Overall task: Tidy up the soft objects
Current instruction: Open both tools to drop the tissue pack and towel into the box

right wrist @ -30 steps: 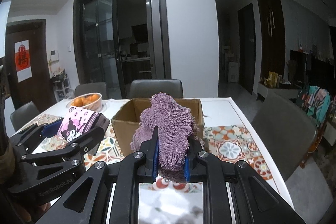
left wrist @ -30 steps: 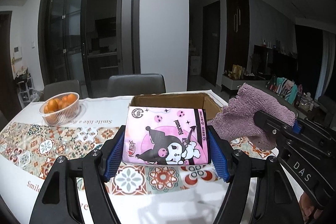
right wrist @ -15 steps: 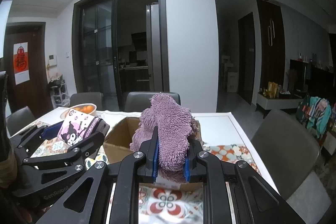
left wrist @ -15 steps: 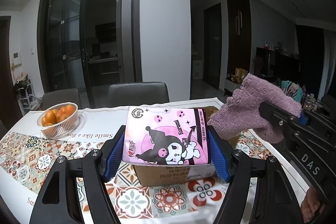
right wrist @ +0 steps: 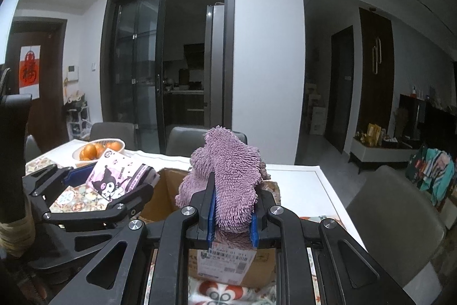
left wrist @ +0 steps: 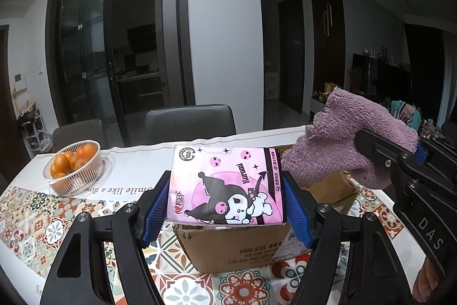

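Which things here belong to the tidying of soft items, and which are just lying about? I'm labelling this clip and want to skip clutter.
Part of the job:
- pink cartoon-printed tissue pack, clamped in the left gripper
- fluffy purple cloth, clamped in the right gripper
- open brown cardboard box under both

Lying about:
- white mesh basket of oranges
- patterned tablecloth
- grey chairs

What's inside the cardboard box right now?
Only a strip of bare inner wall of the cardboard box shows. The purple cloth and pink tissue pack held over it hide the bottom, so contents cannot be told.
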